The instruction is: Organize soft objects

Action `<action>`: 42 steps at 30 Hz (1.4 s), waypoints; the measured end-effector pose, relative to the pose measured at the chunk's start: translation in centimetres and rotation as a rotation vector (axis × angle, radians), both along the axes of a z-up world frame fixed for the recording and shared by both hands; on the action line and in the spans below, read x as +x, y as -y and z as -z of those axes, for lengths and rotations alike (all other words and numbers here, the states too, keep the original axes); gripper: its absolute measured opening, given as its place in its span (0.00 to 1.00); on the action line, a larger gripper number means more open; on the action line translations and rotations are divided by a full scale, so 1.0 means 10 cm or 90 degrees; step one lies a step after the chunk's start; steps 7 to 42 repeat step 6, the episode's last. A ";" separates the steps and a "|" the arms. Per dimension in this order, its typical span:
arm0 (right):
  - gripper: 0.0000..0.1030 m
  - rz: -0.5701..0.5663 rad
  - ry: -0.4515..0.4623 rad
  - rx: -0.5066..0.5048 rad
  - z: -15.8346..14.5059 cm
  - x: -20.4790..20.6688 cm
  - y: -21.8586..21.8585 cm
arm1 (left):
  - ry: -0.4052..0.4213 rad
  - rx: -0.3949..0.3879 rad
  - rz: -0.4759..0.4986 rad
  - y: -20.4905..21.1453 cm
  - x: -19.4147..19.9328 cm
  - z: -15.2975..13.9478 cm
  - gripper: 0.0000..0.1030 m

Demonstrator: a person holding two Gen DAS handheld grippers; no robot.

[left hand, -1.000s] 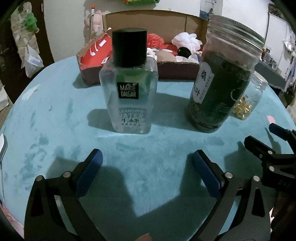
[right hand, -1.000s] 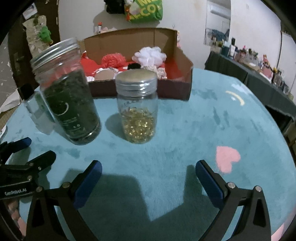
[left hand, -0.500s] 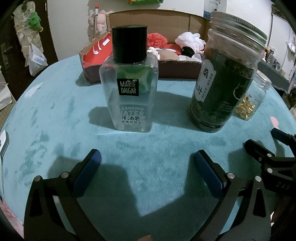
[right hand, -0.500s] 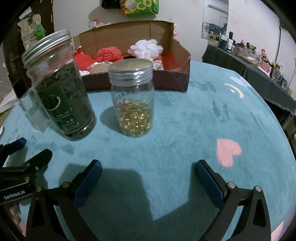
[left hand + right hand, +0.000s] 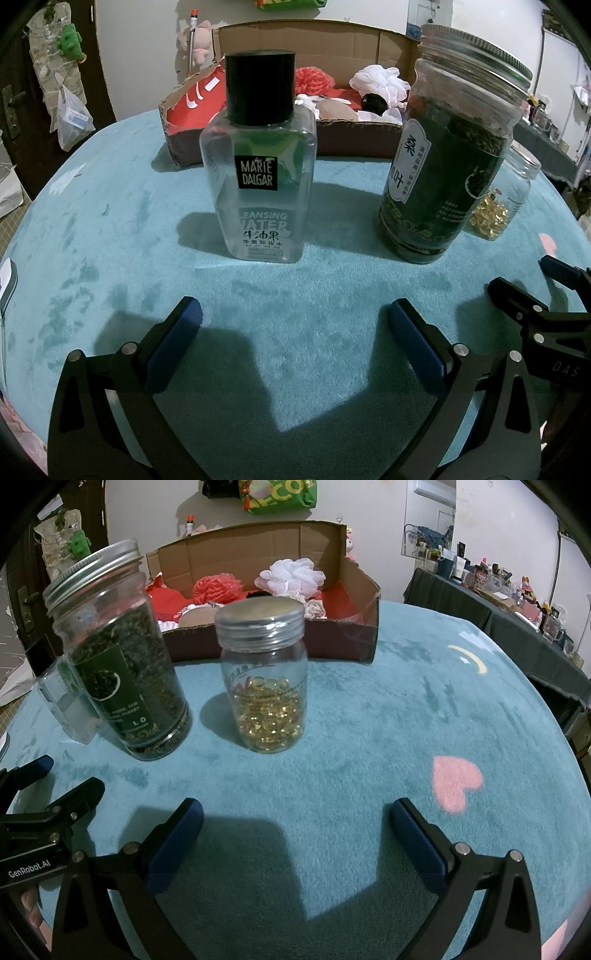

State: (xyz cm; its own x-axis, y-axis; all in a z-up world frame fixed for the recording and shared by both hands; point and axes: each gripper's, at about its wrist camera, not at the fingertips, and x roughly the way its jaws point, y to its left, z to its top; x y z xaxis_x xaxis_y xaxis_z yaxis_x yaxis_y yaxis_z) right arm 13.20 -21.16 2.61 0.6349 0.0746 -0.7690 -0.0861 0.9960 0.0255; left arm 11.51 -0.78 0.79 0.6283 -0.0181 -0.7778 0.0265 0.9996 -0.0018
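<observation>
Both our left gripper (image 5: 291,321) and right gripper (image 5: 295,821) hover spread and empty over the teal cloth (image 5: 369,738); the bath poufs (image 5: 291,576) sit in the cardboard box (image 5: 354,635) behind the jars.

Both grippers have crept fwd over the teal cloth (image 5: 110,206). In left wrist view the bottle (image 5: 260,177) and tea jar (image 5: 448,162) sit slightly nearer and larger vs 1 s ago, and the right gripper (image 5: 554,291) at the right edge has dropped lower. In right wrist view the capsule jar (image 5: 264,679) has slid left and nearer; more of the box (image 5: 332,590) interior shows.
</observation>
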 end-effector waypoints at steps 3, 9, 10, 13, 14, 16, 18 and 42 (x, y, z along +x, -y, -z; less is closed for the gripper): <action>1.00 0.000 0.000 -0.001 0.00 0.00 0.00 | 0.000 -0.002 0.000 0.00 0.00 0.00 1.00; 1.00 0.000 0.000 0.000 0.00 0.00 0.00 | -0.001 -0.003 0.002 0.00 0.00 0.00 1.00; 1.00 0.000 0.000 0.000 0.00 0.00 0.00 | -0.001 -0.003 0.002 0.00 0.00 0.00 1.00; 1.00 0.000 0.000 0.000 0.00 0.00 0.00 | -0.001 -0.003 0.002 0.00 0.00 0.00 1.00; 1.00 0.000 0.000 0.000 0.00 0.00 0.00 | -0.001 -0.003 0.002 0.00 0.00 0.00 1.00; 1.00 0.000 0.000 0.000 0.00 0.00 0.00 | -0.001 -0.003 0.002 0.00 0.00 0.00 1.00; 1.00 0.000 0.000 0.000 0.00 0.00 0.00 | -0.001 -0.003 0.002 0.00 0.00 0.00 1.00; 1.00 0.000 0.000 0.000 0.00 0.00 0.00 | -0.001 -0.003 0.002 0.00 0.00 0.00 1.00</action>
